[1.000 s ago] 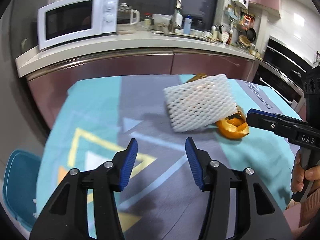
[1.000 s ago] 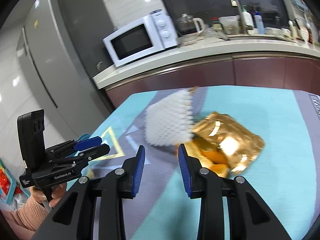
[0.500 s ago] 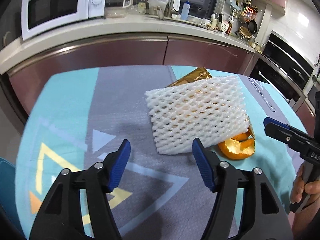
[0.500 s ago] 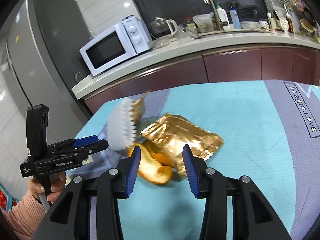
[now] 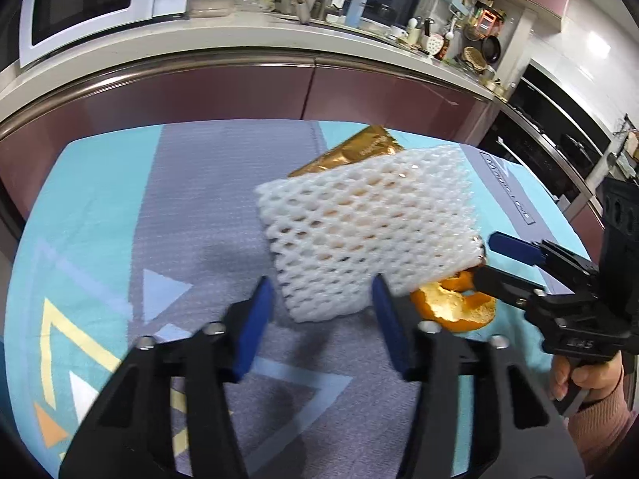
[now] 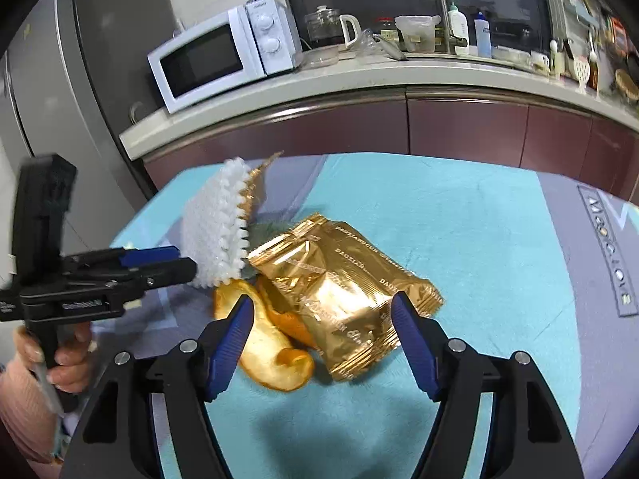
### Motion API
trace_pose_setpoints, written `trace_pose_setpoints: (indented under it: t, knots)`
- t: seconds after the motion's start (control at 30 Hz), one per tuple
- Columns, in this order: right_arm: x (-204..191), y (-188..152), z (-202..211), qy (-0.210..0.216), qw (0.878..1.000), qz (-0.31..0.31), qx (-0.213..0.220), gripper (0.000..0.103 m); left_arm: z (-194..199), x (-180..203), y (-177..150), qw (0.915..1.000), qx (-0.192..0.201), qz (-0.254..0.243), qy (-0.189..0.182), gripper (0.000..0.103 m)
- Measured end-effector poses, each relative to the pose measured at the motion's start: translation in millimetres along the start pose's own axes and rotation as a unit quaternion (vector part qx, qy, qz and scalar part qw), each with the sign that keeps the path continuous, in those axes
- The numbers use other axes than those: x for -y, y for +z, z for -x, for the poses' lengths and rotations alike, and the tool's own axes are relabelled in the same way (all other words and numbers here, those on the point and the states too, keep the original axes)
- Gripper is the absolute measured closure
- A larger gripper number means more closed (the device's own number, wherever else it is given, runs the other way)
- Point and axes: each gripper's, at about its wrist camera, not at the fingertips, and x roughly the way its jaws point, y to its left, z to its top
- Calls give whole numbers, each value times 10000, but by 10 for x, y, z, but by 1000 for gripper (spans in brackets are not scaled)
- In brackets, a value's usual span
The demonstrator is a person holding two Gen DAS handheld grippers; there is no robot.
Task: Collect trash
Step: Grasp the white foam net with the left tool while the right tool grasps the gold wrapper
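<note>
Though crinkled, gold wrapper (image 6: 343,295) glossy

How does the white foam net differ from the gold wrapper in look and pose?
The foam net is white, matte mesh; the gold wrapper is shiny foil with print. The net stands tilted up on edge, while the wrapper lies lower, resting partly on the orange peel. Both sit on the tablecloth.

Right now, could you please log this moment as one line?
left tongs: open, at foam net | right tongs: open, over orange peel, gold wrapper | nothing gripped
</note>
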Motion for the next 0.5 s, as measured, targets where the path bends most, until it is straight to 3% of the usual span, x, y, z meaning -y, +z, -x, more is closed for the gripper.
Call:
trace_pose_setpoints:
  t: [0.13, 0.2, 0.3, 0.43, 0.5]
  knots:
    - [-19, -23, -26, -112, 9998, 125, -70, 38, 12, 58, -54, 9999, 14, -99, 15, 74]
    - [-4, -42, -36, -97, 9998, 113, -115, 49, 4, 57, -69, 10000, -1, -68, -2, 85]
    - [4, -60, -2, -74, 9999, 113, -71, 60, 16, 50, -102, 10000, 11, -15, -32, 94]
    - [20, -83, 59, -42, 9999, 112, 2, 83, 23, 22, -104, 9999, 35, 36, -134, 101]
    - [32, -90, 98, -41, 9999, 105, 63, 86, 44, 36, -123, 9999, 54, 29, -158, 102]
